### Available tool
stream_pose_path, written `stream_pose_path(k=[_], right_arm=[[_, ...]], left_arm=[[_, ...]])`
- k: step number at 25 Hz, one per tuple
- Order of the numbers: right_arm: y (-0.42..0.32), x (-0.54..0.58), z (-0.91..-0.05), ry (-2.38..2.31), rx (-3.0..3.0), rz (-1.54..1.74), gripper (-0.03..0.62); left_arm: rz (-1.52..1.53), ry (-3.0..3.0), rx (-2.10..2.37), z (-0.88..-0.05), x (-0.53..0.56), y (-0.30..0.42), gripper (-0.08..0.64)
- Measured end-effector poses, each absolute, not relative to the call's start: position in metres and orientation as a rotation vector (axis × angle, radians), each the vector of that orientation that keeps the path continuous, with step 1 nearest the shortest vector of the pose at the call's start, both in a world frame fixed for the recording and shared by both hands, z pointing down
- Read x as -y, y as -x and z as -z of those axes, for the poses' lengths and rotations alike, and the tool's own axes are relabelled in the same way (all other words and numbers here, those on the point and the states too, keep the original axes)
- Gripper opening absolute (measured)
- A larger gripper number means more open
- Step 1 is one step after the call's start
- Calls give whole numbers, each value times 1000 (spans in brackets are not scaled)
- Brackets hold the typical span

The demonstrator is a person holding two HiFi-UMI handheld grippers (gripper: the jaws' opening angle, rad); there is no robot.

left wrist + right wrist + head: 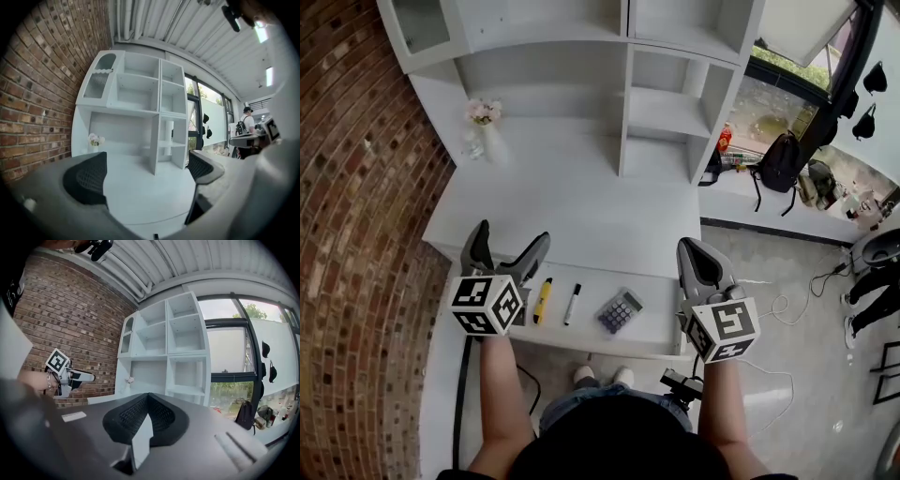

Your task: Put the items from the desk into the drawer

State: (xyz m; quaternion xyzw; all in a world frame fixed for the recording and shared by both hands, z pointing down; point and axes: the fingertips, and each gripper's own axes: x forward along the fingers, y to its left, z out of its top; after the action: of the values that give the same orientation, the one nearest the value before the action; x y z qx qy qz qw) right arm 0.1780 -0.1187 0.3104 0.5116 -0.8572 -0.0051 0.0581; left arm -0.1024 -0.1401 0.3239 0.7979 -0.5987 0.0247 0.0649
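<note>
**Q:** so where was all the stuff at that point? on the desk or what?

**A:** nope, the white desk (pixel 581 216) top was bare apart from a little vase of flowers (pixel 480 127) back in the left corner, by the brick wall (pixel 356 187). The drawer (pixel 661 323) was pulled out under the front edge and the three things lay in it: yellow marker (pixel 542 300) furthest left, black marker (pixel 572 304) just beside it, both pointing roughly away from me. The calculator (pixel 619 310) sat a bit further right, turned at an angle. None of them touched each other.

**Q:** and your grippers? were you holding anything?

**A:** nothing in either one. My left gripper (pixel 508 242) hung over the left end of the drawer with its jaws spread wide. Its own camera showed only desk top and the shelves (pixel 140 93) through the gap. The yellow marker was near its right side in the head view, but not between the jaws. My right gripper (pixel 697 251) was out over the drawer's right end, jaws pressed fully together, pads meeting with nothing pinched in them. It was well apart from the calculator.

**Q:** both pointed at the desk?

**A:** yeah, both aimed forward toward the shelving.
</note>
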Motion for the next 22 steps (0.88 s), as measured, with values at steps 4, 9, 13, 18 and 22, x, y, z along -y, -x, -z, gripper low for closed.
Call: stream_pose_path(k=[4,9,13,18,22], right_arm=[[-169,113,-280,-1574,2619,165,9],[-165,103,-251,-1608,2652,269,9],[-163,99,-243,-1623,2659,304,9],[-163,94,-239,-1637,2657,317,9],[-163,92,-238,-1643,2642,324,9]], left_arm=[[22,-2551,1828,-281,132,96,557],[100,-2658,1873,-244,122,91,466],[147,-2653,2025,-229,112,99,125],[178,-2672,2056,-221,103,101,-2],[205,-2690,2064,-214,97,102,-2]])
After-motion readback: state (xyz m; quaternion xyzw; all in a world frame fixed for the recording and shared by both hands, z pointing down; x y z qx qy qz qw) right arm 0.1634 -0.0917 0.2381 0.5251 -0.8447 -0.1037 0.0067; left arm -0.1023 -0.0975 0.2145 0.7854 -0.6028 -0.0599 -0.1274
